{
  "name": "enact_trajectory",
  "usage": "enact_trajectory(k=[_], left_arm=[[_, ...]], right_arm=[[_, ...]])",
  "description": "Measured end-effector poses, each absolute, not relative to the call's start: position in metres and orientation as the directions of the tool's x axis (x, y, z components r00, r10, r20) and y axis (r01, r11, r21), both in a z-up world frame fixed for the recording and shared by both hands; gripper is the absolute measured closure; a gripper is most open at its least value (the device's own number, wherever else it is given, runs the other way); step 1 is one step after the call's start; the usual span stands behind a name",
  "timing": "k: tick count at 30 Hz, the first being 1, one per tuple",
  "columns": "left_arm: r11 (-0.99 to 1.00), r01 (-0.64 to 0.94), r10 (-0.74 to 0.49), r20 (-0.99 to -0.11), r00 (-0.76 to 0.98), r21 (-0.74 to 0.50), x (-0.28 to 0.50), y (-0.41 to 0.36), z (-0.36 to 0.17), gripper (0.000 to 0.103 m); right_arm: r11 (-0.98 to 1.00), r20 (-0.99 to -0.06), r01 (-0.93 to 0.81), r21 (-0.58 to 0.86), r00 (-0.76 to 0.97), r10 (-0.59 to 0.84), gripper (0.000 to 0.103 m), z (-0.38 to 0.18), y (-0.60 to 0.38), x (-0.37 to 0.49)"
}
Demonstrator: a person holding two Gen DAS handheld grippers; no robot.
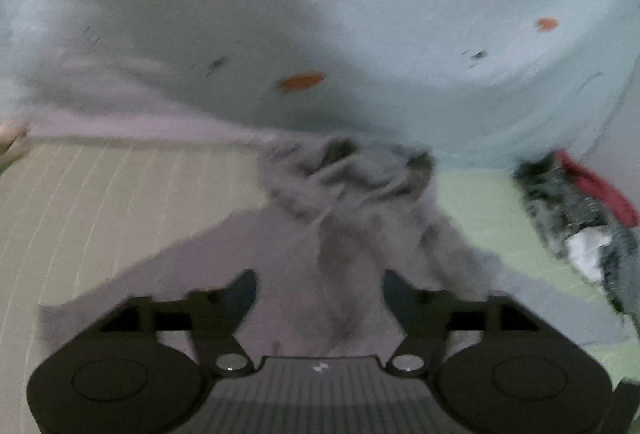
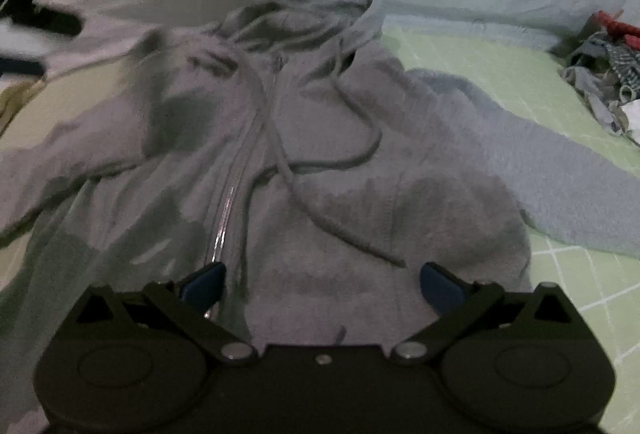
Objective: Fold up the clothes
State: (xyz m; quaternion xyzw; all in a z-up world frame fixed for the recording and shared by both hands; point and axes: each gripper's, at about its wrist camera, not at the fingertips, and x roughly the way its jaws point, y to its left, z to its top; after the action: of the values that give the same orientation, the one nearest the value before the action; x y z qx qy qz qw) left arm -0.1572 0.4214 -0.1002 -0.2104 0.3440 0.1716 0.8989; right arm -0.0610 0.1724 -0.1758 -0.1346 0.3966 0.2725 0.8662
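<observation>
A grey zip-up hoodie [image 2: 320,162] lies spread front-up on the bed, hood at the far end, zipper and drawstrings down its middle, one sleeve stretched out to the right. My right gripper [image 2: 322,282] is open and empty just above the hoodie's lower front. In the left wrist view the grey hoodie [image 1: 340,218] lies bunched ahead, and my left gripper [image 1: 320,294] is open over its fabric with nothing between the fingers.
A pale sheet with orange carrot prints [image 1: 400,14] rises behind the bed. A pile of patterned, red and white clothes [image 1: 576,210] lies at the right, also in the right wrist view [image 2: 604,74]. The bed cover [image 2: 500,74] is light green with a white grid.
</observation>
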Motion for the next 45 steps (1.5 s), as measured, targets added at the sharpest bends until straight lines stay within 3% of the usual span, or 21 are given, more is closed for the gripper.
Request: enact_trajectory(k=[2, 6, 10, 17, 19, 22, 25, 27, 28, 30, 32, 38, 45], left_arm=[[0.817, -0.511, 0.175, -0.731, 0.660, -0.266, -0.169, 0.427, -0.111, 0.024], [0.767, -0.598, 0.200, -0.800, 0.565, -0.231, -0.185, 0.437, -0.131, 0.023], [0.765, -0.626, 0.233, -0.841, 0.488, -0.151, -0.187, 0.444, -0.139, 0.023], [0.780, -0.618, 0.230, -0.871, 0.433, -0.101, -0.177, 0.447, -0.153, 0.023], [0.782, -0.618, 0.234, -0.883, 0.408, -0.078, -0.176, 0.447, -0.158, 0.023], [0.783, -0.620, 0.235, -0.894, 0.381, -0.058, -0.175, 0.448, -0.164, 0.023], [0.782, -0.622, 0.238, -0.900, 0.365, -0.045, -0.175, 0.449, -0.168, 0.023], [0.781, -0.624, 0.246, -0.900, 0.359, -0.035, -0.175, 0.449, -0.169, 0.023], [0.780, -0.625, 0.253, -0.900, 0.356, -0.028, -0.175, 0.448, -0.169, 0.023], [0.777, -0.629, 0.271, -0.897, 0.348, -0.009, -0.173, 0.446, -0.170, 0.023], [0.778, -0.628, 0.288, -0.897, 0.336, 0.014, -0.172, 0.444, -0.171, 0.023], [0.766, -0.640, 0.326, -0.892, 0.312, 0.056, -0.173, 0.443, -0.174, 0.023], [0.749, -0.661, 0.322, -0.895, 0.309, 0.042, -0.177, 0.444, -0.176, 0.021]], right_arm=[[0.815, -0.750, -0.578, -0.036, 0.555, 0.360, 0.000, -0.165, 0.173, -0.063], [0.794, -0.687, -0.606, -0.042, 0.595, 0.417, 0.000, -0.142, 0.188, -0.063], [0.745, -0.698, -0.665, 0.052, 0.510, 0.504, 0.003, -0.139, 0.218, -0.035], [0.663, -0.734, -0.735, 0.142, 0.372, 0.569, 0.047, -0.157, 0.276, 0.001], [0.668, -0.747, -0.721, 0.185, 0.339, 0.572, 0.054, -0.164, 0.284, 0.009], [0.697, -0.766, -0.691, 0.194, 0.337, 0.547, 0.055, -0.171, 0.293, 0.017], [0.705, -0.758, -0.682, 0.194, 0.351, 0.549, 0.044, -0.172, 0.300, 0.016], [0.699, -0.760, -0.699, 0.153, 0.369, 0.536, 0.046, -0.172, 0.307, 0.013], [0.695, -0.760, -0.707, 0.133, 0.377, 0.529, 0.054, -0.173, 0.310, 0.011], [0.692, -0.759, -0.713, 0.113, 0.388, 0.523, 0.080, -0.172, 0.312, 0.011], [0.680, -0.749, -0.721, 0.133, 0.377, 0.546, 0.093, -0.168, 0.307, 0.015], [0.626, -0.657, -0.769, 0.132, 0.405, 0.636, 0.095, -0.139, 0.277, 0.013], [0.660, -0.564, -0.751, 0.001, 0.544, 0.621, 0.095, -0.103, 0.238, 0.009]])
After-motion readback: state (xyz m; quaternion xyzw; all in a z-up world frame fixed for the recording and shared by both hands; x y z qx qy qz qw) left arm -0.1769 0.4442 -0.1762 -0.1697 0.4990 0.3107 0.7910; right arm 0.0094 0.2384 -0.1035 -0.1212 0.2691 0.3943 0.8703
